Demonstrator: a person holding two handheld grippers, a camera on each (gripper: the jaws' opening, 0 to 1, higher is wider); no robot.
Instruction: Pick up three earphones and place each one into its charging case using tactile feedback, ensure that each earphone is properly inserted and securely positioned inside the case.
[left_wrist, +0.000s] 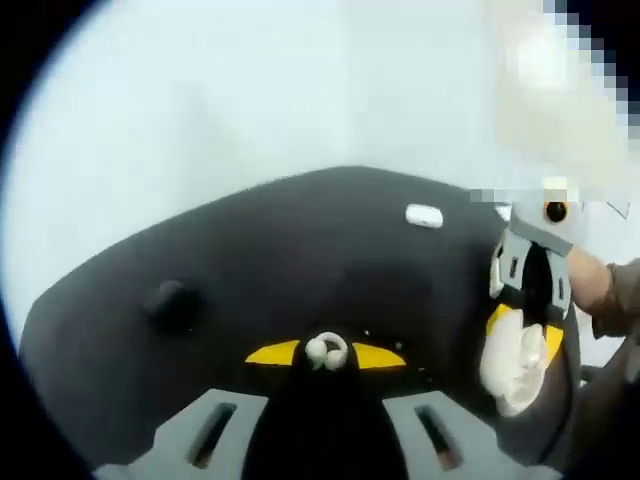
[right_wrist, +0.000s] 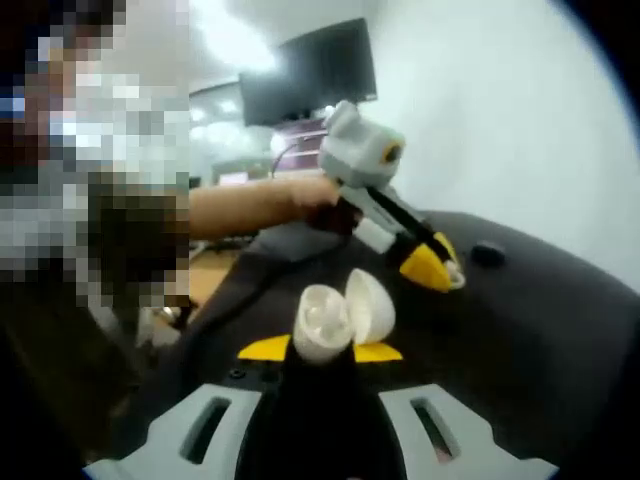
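**Holding an earphone and an open case over the dark mat**

Gripping a small white earphone (left_wrist: 327, 351) between its yellow-tipped jaws, the left gripper (left_wrist: 326, 354) is clenched on it above the dark mat (left_wrist: 300, 250). In the right gripper view the same left gripper (right_wrist: 440, 268) reaches in from the left, held by a person's hand (right_wrist: 315, 205), with the earphone (right_wrist: 455, 277) showing at its yellow tip.

The right gripper (right_wrist: 322, 350) is closed on a white egg-shaped charging case (right_wrist: 335, 318), whose lid stands open beside the hollow base. In the left gripper view this right gripper (left_wrist: 525, 335) comes in from the right, the open charging case (left_wrist: 512, 365) hanging at its tip over the mat's edge.

Another white charging case (left_wrist: 424, 215), closed, lies on the far part of the mat, well apart from both grippers. A small dark round object (left_wrist: 170, 300) sits on the mat to the left. A dark screen (right_wrist: 305, 75) hangs on the wall behind the person.
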